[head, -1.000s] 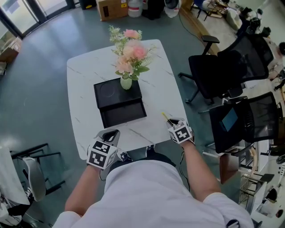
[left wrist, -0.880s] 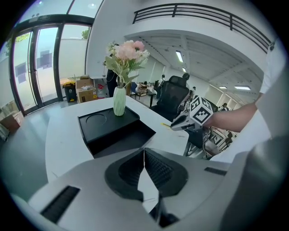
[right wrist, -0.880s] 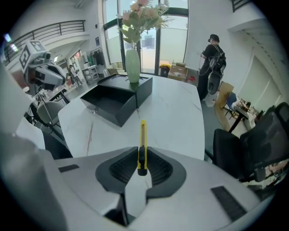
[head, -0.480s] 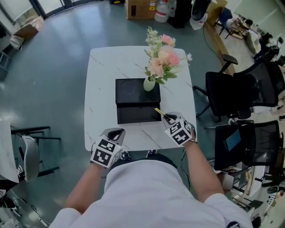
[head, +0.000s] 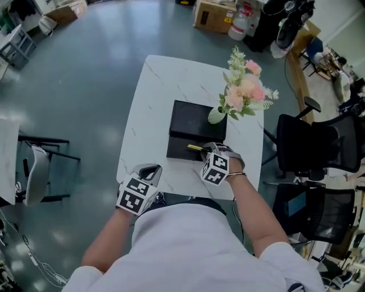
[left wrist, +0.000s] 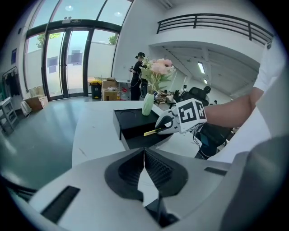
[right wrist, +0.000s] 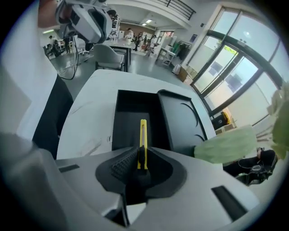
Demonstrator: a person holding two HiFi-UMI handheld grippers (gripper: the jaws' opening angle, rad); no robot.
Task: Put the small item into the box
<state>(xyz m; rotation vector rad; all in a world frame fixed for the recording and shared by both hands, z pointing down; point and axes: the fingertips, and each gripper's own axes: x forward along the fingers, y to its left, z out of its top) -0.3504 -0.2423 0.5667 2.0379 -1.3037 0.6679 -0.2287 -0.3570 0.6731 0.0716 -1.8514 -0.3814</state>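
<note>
A black box (head: pixel 185 147) lies open on the white marble table (head: pixel 151 114), its lid (head: pixel 197 117) lying against its far side. My right gripper (head: pixel 206 150) is shut on a thin yellow utility knife (head: pixel 194 147) that juts out over the open tray. In the right gripper view the knife (right wrist: pixel 143 135) points into the tray (right wrist: pixel 131 115), beside the lid (right wrist: pixel 180 119). My left gripper (head: pixel 148 170) hovers at the table's near edge, shut and empty. The left gripper view shows the box (left wrist: pixel 135 128) and the right gripper (left wrist: pixel 165 126) holding the knife (left wrist: pixel 151 131).
A pale green vase (head: pixel 217 115) of pink flowers stands on the lid, just beyond my right gripper. Black office chairs (head: pixel 311 145) crowd the table's right side. A grey chair (head: pixel 34 171) stands at the left. Cardboard boxes (head: pixel 214 14) sit on the floor beyond.
My right gripper has carried the yellow knife leftward from the table beside the box to over its open tray, rolling as it went. The left gripper has stayed near the table's front edge.
</note>
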